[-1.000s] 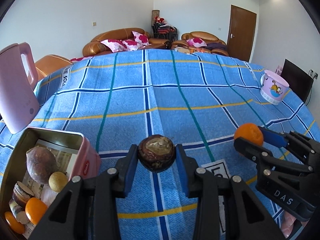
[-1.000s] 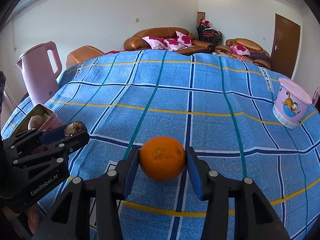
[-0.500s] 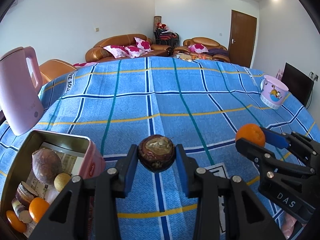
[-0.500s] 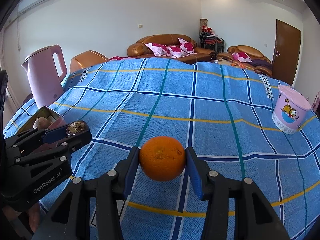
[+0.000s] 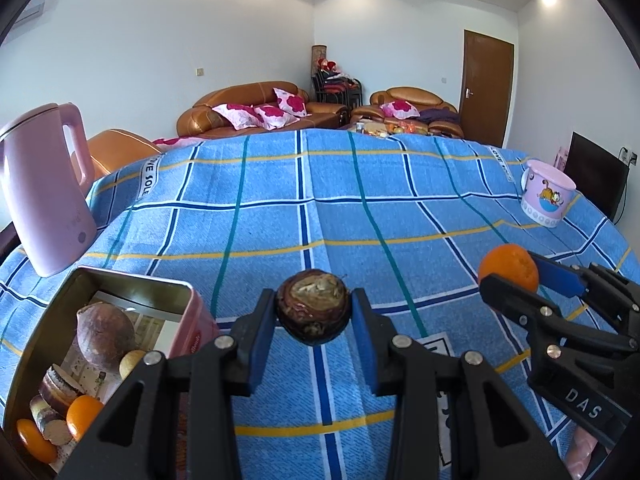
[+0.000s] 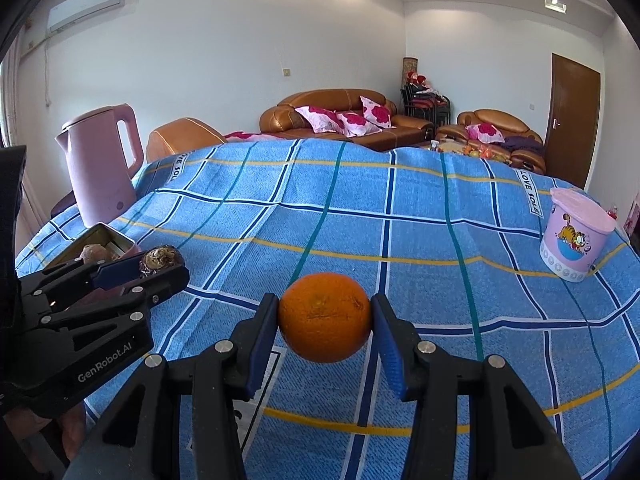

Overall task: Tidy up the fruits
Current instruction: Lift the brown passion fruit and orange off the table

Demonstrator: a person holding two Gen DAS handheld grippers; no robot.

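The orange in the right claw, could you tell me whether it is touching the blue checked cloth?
Apart. In the right wrist view the orange sits clamped between the right claw pads, with the cloth visible beneath its underside.

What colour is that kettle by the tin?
The kettle is pale pink, clearest in the right wrist view.

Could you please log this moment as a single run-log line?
left gripper: shut on brown fruit | right gripper: shut on orange | tin: open, partly filled
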